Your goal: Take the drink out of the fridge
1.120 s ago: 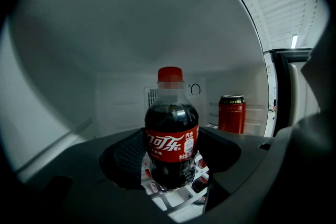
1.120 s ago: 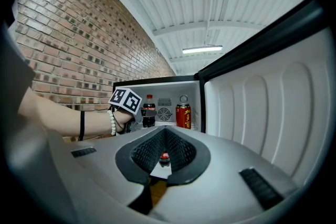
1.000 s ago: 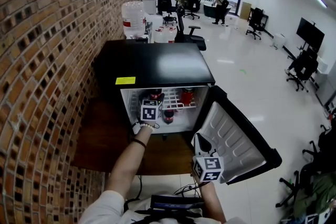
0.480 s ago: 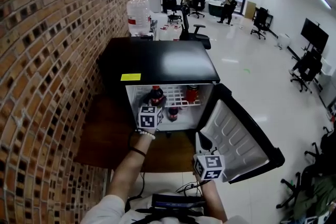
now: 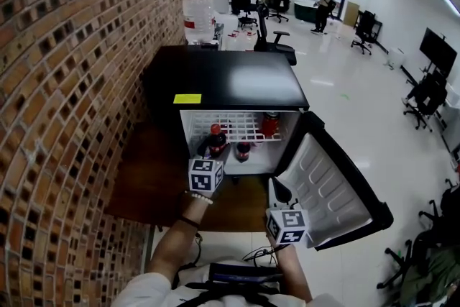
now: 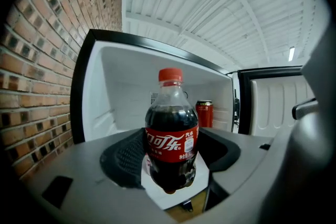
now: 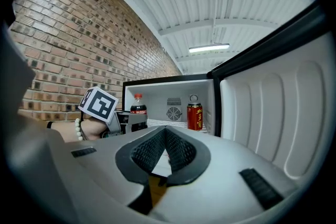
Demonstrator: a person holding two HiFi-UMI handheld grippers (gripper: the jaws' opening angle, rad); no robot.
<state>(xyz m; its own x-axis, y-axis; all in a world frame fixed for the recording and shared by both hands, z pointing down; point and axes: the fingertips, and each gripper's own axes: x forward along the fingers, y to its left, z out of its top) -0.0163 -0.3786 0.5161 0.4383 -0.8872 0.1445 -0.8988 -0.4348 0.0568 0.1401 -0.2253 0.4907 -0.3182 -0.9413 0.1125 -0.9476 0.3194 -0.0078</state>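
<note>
A cola bottle (image 6: 171, 136) with a red cap and red label stands upright between my left gripper's (image 6: 173, 159) pads, which are shut on its lower body. In the head view the bottle (image 5: 215, 138) hangs at the front opening of the black mini fridge (image 5: 223, 83), just beyond the left gripper (image 5: 211, 160). My right gripper (image 7: 165, 139) is shut on nothing; in the head view the right gripper (image 5: 280, 206) hovers low by the open door (image 5: 327, 187). A red can (image 7: 195, 116) stands on the wire shelf (image 5: 241, 131) inside.
A second dark bottle (image 5: 243, 150) sits on the fridge floor, the red can (image 5: 271, 124) behind it. A brick wall (image 5: 72, 83) runs along the left. The fridge stands on a brown wooden board (image 5: 147, 183). Office chairs and people are far behind.
My left gripper has drawn back out of the fridge toward me, carrying the cola bottle from inside to the front opening. The right gripper has stayed by the door.
</note>
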